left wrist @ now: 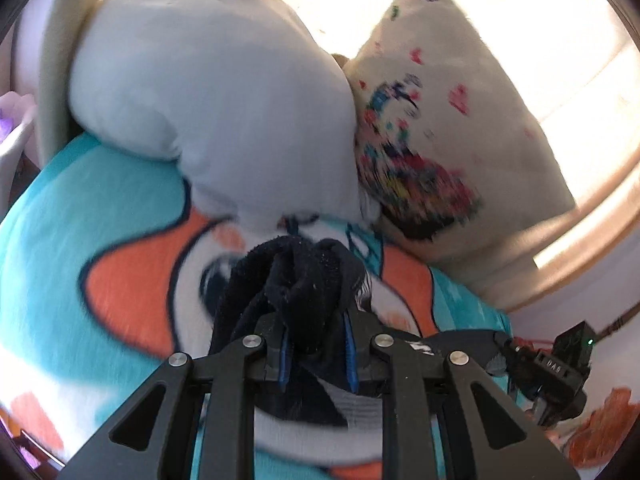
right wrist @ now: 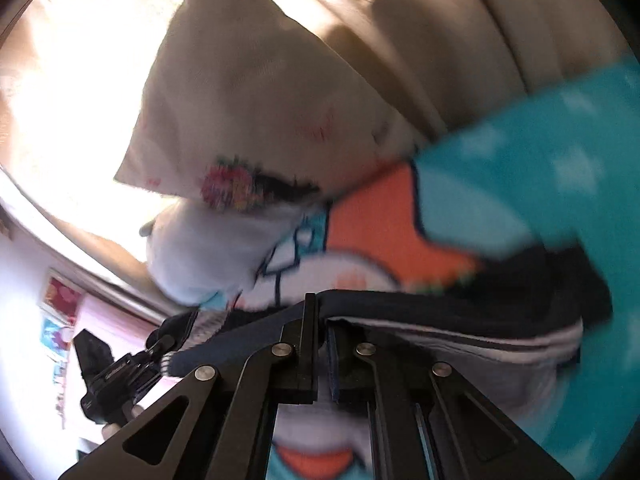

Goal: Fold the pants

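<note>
Left wrist view: left gripper [left wrist: 316, 354] is pinching a bunched wad of dark, fleecy pants [left wrist: 292, 280], lifting it over the middle of the teal-and-orange plush blanket [left wrist: 80, 208] for folding.

Right wrist view: right gripper [right wrist: 322, 350] is clamping the pants' smooth edge [right wrist: 440, 312], stretching it taut; cream pillow [right wrist: 248, 120] is leaning beyond.

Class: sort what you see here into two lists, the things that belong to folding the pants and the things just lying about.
Belongs to the job:
pants
left gripper, shut on the pants
right gripper, shut on the pants

Just lying about:
grey plush toy
patterned pillow
fish blanket
</note>
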`<state>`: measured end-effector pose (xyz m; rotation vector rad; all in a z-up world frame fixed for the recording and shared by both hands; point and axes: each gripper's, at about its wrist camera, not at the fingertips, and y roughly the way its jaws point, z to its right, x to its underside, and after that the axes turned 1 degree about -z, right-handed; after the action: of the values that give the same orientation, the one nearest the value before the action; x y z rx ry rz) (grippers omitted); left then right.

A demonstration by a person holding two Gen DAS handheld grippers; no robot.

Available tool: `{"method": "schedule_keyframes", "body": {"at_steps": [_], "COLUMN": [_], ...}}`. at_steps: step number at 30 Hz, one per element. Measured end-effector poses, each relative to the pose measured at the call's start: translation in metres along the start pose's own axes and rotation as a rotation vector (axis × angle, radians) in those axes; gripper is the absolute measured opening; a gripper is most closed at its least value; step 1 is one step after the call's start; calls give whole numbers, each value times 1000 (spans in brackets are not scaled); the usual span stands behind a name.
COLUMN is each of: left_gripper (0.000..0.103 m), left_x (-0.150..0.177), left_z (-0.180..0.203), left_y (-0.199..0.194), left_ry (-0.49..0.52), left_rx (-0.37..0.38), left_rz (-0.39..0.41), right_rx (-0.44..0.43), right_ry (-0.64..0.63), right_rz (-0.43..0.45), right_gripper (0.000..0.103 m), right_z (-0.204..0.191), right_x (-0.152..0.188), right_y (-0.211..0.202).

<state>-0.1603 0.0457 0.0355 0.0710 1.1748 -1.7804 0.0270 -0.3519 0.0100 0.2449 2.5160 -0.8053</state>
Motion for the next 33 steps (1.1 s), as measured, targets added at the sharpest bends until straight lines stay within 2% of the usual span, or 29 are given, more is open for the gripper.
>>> {"method": "schedule_keyframes", "body": {"at_steps": [4, 5, 6, 7, 9, 12, 14, 16, 20, 27, 29, 33], "left_gripper": [22, 22, 22, 22, 23, 29, 41, 47, 49, 52, 53, 53], "left_x": [-34, -39, -42, -43, -42, -42, -46, -51, -58, -5, 17, 46], "left_z": [-5, -10, -19, -26, -43, -54, -60, -68, -77, -69, -63, -59], "left_y": [46, 59, 73, 78, 84, 74, 62, 49, 22, -12, -16, -12], "left_ry": [-13, -26, -54, -75, -121, -120, -136, -164, -172, -84, -59, -60], "left_rx": [-48, -69, -72, -65, -24, 11, 32, 39, -2, -61, -69, -53], "left_rz": [-40, -59, -92, -113, -146, -129, -101, -67, -4, 6, -7, -45], "right_rx": [80, 134, 203, 250, 249, 206, 185, 150, 98, 107, 145, 136], "right_ry": [-48, -64, -78, -92, -96, -53, -40, -14, 31, 94, 104, 150], "right_rz": [-19, -24, -17, -1, 17, 36, 33, 14, 23, 128, 135, 169], "right_gripper": [8, 21, 41, 48, 51, 59, 61, 62, 62, 62, 63, 66], "right_z": [-10, -9, -9, -7, -3, 12, 23, 35, 53, 81, 88, 98], "right_x": [-54, -58, -62, -64, -65, -56, -42, -19, 21, 106, 128, 152], "right_y": [59, 69, 79, 83, 82, 65, 51, 38, 13, -52, -77, -102]}}
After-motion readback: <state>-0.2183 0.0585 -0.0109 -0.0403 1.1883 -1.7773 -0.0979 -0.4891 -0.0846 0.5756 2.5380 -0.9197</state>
